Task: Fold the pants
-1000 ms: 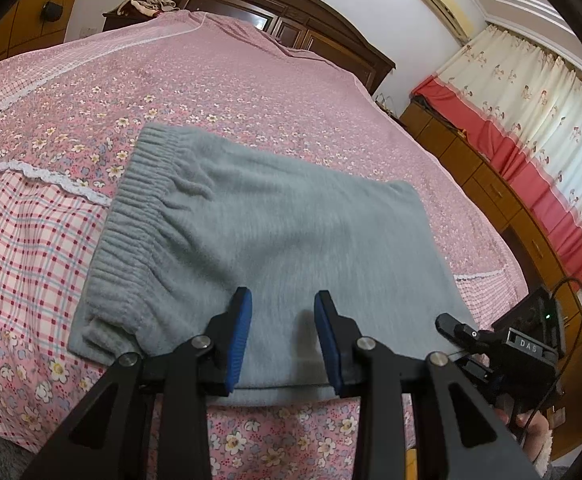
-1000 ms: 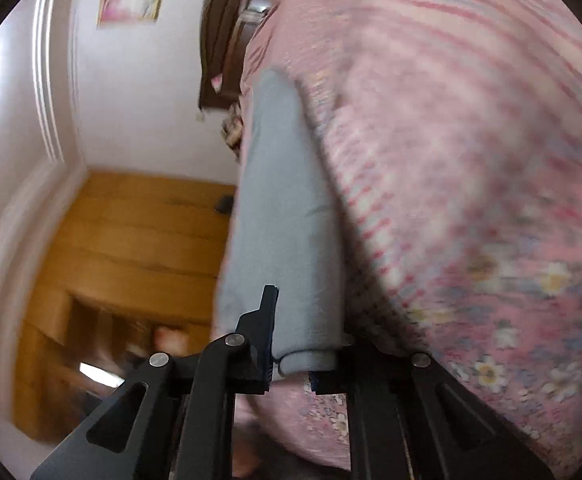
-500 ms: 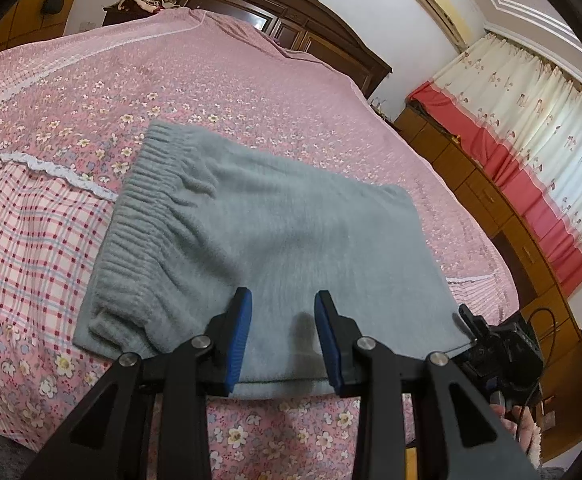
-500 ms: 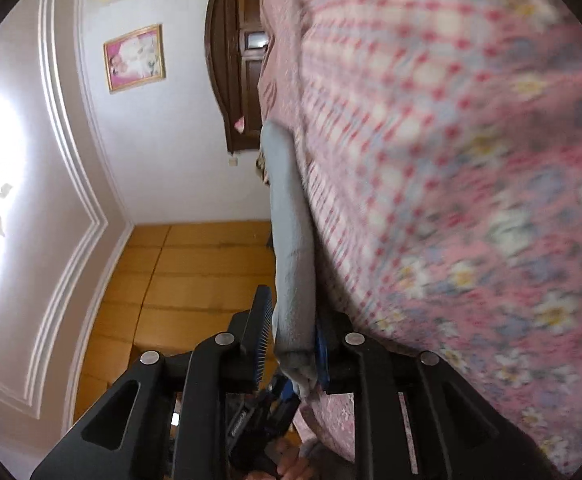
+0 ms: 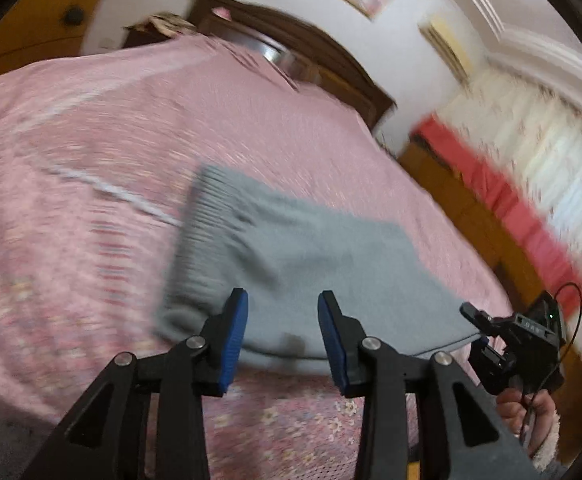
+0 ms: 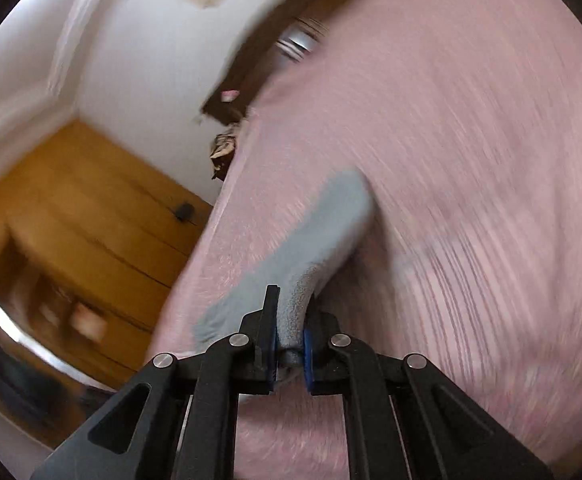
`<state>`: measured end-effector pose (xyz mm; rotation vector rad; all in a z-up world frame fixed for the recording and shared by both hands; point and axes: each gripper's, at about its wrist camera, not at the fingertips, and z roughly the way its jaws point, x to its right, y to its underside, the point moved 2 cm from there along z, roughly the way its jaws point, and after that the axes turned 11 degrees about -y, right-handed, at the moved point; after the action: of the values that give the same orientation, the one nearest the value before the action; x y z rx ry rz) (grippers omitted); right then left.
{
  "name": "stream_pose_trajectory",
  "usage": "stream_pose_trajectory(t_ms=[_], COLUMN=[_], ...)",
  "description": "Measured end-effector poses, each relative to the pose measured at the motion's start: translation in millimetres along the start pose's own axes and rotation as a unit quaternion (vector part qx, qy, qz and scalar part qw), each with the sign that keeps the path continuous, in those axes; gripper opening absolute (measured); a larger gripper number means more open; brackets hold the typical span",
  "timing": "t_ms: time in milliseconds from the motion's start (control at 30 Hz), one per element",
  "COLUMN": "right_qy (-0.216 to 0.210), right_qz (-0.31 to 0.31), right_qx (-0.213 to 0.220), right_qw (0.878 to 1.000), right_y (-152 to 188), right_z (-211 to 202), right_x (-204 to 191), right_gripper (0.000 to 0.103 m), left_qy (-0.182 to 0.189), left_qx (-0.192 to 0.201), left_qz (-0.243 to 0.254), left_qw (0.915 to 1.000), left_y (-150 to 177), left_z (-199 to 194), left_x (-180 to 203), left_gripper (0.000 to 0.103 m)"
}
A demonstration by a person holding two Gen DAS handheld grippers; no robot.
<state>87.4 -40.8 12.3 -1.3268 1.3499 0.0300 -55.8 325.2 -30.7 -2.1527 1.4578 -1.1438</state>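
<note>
Pants (image 5: 311, 264): grey, on bed (image 5: 91, 140), waistband far-left. Right claw (image 6: 291, 344) clamped on near-right corner; left claw (image 5: 283, 320) apart, over near edge.

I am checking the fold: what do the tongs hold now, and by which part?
The right tongs are shut on the grey pants, pinching a bunched edge at the near right corner. The left tongs are open and hold nothing.
</note>
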Motion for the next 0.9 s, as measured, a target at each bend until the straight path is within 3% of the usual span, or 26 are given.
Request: stream_pose_trajectory(t_ms=[33, 67, 100, 167, 267, 300, 367, 400, 433, 467, 567, 600, 833, 900], right_qy=[0.053, 0.083, 0.112, 0.135, 0.131, 0.129, 0.122, 0.115, 0.114, 0.114, 0.117, 0.117, 0.113, 0.116], right_qz=[-0.106, -0.173, -0.261, -0.382, -0.539, -0.590, -0.660, -0.684, -0.690, -0.686, -0.663, -0.662, -0.671, -0.660], right_qx=[-0.007, -0.015, -0.029, -0.058, -0.114, -0.134, -0.154, -0.166, -0.175, -0.182, -0.186, -0.185, -0.175, -0.153], right_qw=[0.993, 0.981, 0.958, 0.912, 0.824, 0.785, 0.725, 0.701, 0.693, 0.696, 0.716, 0.717, 0.712, 0.726], right_y=[-0.5, 6.9, 20.7, 52.3, 118.0, 152.3, 194.1, 212.5, 221.2, 225.7, 221.0, 215.1, 203.6, 200.6], right_z=[12.2, 20.9, 39.4, 72.9, 120.9, 129.4, 142.2, 146.6, 149.1, 152.3, 157.6, 162.2, 176.1, 177.2], right_x=[-37.0, -59.5, -91.1, -136.2, -186.0, -192.0, -197.6, -194.7, -191.0, -188.3, -182.7, -183.1, -193.8, -197.8], right_gripper=[0.010, 0.010, 0.010, 0.010, 0.010, 0.010, 0.010, 0.010, 0.010, 0.010, 0.010, 0.010, 0.010, 0.010], left_qy=[0.007, 0.004, -0.016, -0.016, 0.008, 0.009, 0.016, 0.021, 0.025, 0.029, 0.034, 0.035, 0.042, 0.049], left_qx=[0.002, 0.005, 0.008, -0.005, 0.002, 0.012, 0.025, 0.027, 0.025, 0.019, 0.011, 0.011, 0.011, 0.013], left_qz=[-0.016, -0.034, -0.057, -0.090, -0.128, -0.130, -0.137, -0.143, -0.149, -0.156, -0.162, -0.162, -0.180, -0.194], left_qw=[0.9998, 0.9994, 0.9982, 0.9958, 0.9918, 0.9913, 0.9902, 0.9892, 0.9882, 0.9871, 0.9861, 0.9861, 0.9827, 0.9798], left_y=[-0.3, 0.2, 1.9, 5.8, 8.8, 8.6, 9.8, 10.3, 11.9, 13.0, 15.3, 18.7, 23.9, 20.3], left_z=[-4.7, -10.1, -15.2, -17.4, -28.8, -34.2, -41.3, -43.6, -44.9, -44.2, -45.9, -48.6, -53.6, -52.3], left_x=[-8.9, -19.7, -35.7, -54.9, -77.5, -81.5, -87.0, -91.5, -94.3, -98.7, -107.6, -112.9, -122.7, -125.8], left_gripper=[0.039, 0.048, 0.053, 0.057, 0.057, 0.057, 0.057, 0.058, 0.059, 0.059, 0.059, 0.059, 0.059, 0.059])
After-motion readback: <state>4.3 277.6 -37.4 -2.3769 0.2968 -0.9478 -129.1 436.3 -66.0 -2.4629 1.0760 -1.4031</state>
